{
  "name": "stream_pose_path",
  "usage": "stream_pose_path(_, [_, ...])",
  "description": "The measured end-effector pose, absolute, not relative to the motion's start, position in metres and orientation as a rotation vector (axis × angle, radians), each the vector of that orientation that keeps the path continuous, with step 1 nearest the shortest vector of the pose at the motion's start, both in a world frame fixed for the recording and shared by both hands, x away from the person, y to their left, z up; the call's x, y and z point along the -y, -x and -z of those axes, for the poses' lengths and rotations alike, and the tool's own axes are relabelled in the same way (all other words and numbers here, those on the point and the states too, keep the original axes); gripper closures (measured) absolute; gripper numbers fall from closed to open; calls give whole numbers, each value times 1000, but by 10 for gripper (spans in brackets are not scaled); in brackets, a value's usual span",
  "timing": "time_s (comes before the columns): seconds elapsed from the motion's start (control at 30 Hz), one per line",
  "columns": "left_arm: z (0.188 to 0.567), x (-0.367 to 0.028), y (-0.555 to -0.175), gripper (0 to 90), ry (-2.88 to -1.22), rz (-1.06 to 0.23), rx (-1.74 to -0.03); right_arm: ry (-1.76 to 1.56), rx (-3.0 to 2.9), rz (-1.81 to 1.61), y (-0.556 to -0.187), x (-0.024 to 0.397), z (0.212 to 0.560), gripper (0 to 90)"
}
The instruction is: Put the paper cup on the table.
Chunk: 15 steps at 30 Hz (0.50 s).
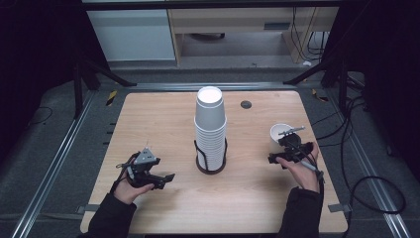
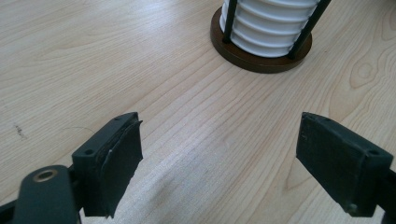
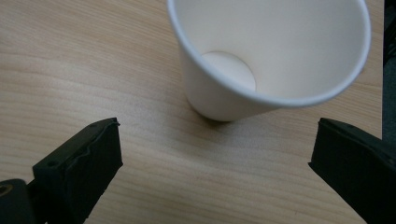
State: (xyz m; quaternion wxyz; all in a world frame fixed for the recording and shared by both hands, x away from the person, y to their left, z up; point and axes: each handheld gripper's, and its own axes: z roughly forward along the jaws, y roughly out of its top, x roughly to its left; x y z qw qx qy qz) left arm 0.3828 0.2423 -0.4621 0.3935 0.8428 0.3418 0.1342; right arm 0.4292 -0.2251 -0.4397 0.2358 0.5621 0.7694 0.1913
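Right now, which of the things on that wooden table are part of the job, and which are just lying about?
Part of the job:
- single white paper cup, standing upright ahead of the open right claw
- tall stack of white paper cups in its round dark-brown holder with black rods
- open left claw, empty

Just lying about:
- small dark round disc at the table's far edge
- black cables on the floor

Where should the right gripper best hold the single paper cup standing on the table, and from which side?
Probably the side wall just under the rim of the paper cup. It stands upright, mouth up and empty, directly ahead of the open right gripper, so a level approach from the near side suits.
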Motion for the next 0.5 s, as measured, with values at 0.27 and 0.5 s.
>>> stream_pose_path(0.27, [462, -243, -384, 132, -2136, -351, -876, -1465, -2029, -787, -391, 224, 434, 22])
stream_pose_path(0.5, [462, -250, -386, 128, -2115, -377, -910, -1396, -1849, -1008, -357, 226, 434, 24])
